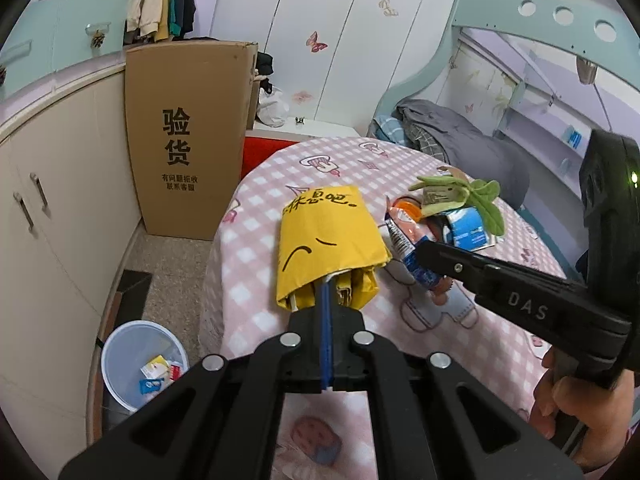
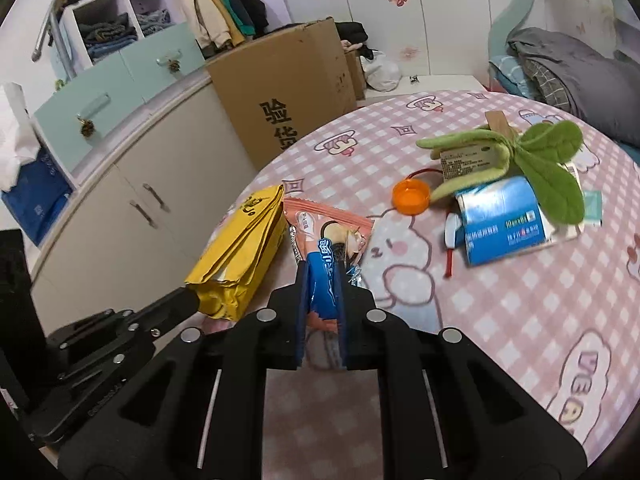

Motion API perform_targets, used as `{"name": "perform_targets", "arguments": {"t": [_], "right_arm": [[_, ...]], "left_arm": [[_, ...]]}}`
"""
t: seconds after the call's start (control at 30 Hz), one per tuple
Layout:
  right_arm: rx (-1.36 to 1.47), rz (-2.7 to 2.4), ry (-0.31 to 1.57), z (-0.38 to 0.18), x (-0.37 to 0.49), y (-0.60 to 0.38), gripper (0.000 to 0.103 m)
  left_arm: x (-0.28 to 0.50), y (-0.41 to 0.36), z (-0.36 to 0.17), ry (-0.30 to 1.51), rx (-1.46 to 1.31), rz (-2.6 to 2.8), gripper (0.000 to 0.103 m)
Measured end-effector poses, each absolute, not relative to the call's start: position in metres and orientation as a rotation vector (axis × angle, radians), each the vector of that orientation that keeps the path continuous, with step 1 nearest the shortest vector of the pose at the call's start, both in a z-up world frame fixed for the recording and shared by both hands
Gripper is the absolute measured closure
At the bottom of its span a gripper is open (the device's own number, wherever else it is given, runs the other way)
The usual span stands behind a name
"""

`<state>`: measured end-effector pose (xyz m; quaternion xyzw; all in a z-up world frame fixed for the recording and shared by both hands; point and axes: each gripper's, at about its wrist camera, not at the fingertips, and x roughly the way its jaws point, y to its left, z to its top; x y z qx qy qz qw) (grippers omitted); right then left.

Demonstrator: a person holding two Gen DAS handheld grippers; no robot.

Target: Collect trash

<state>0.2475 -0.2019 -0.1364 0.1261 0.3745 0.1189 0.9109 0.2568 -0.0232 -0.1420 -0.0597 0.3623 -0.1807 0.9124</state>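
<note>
1. At about 8 o'clock in the left wrist view, on the floor below the bed's edge, stands the trash bin [image 1: 138,364], open-topped with a few wrappers already in it. It lies down and to the left of the left gripper [image 1: 326,304]. That is the relation the coming move turns on, I judge: both loads must travel that way and down.

2. The left gripper is clamped tight on the near end of the yellow paper bag [image 1: 328,244]. The bag's long axis runs straight out from the jaws toward 12 o'clock, lying over the pink checked bedspread [image 1: 256,216]. This hand is nearer the bin, so it should probably drop first.

3. In the right wrist view, the right gripper [image 2: 322,300] has its pads pressed on the near end of the pink snack wrapper [image 2: 328,232]; the wrapper runs away from the jaws toward 12 o'clock, just beside the yellow bag at 10 o'clock. This hand sits farther from the bin and would have to cross over or behind the left one.

4. Not yet collected, toward 2 o'clock of the right gripper: an orange cap [image 2: 412,197], a blue and white carton [image 2: 506,220] and a green plush sprout [image 2: 536,160] lying across the carton.
</note>
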Motion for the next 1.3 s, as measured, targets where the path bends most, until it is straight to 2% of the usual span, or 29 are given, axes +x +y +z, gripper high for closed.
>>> {"name": "perform_targets", "arguments": {"t": [0.43, 0.53, 0.73, 0.8, 0.83, 0.87, 0.93, 1.07, 1.3], "right_arm": [[0.272, 0.294, 0.726, -0.118, 0.231, -0.188, 0.091], [0.276, 0.291, 0.734, -0.121, 0.228, -0.191, 0.091], [0.268, 0.263, 0.746, -0.132, 0.218, -0.196, 0.091], [0.275, 0.261, 0.748, -0.135, 0.216, -0.198, 0.091], [0.279, 0.262, 0.750, -0.136, 0.215, -0.199, 0.091], [0.279, 0.262, 0.750, -0.137, 0.214, -0.200, 0.091], [0.282, 0.266, 0.751, -0.139, 0.213, -0.202, 0.091], [0.294, 0.273, 0.755, -0.142, 0.214, -0.201, 0.091], [0.302, 0.267, 0.760, -0.145, 0.221, -0.206, 0.091]], "left_arm": [[0.231, -0.017, -0.113, 0.655, -0.164, -0.376, 0.103], [0.235, -0.022, -0.121, 0.715, -0.132, -0.392, 0.103], [0.239, -0.008, -0.154, 0.826, -0.255, -0.396, 0.101], [0.235, -0.005, -0.159, 0.826, -0.246, -0.363, 0.097], [0.231, -0.004, -0.161, 0.814, -0.225, -0.345, 0.088], [0.226, -0.004, -0.160, 0.788, -0.181, -0.314, 0.072], [0.218, -0.006, -0.157, 0.733, -0.101, -0.267, 0.055], [0.221, -0.018, -0.149, 0.697, 0.031, -0.260, 0.051], [0.239, -0.051, -0.156, 0.666, 0.275, -0.244, 0.051]]}}
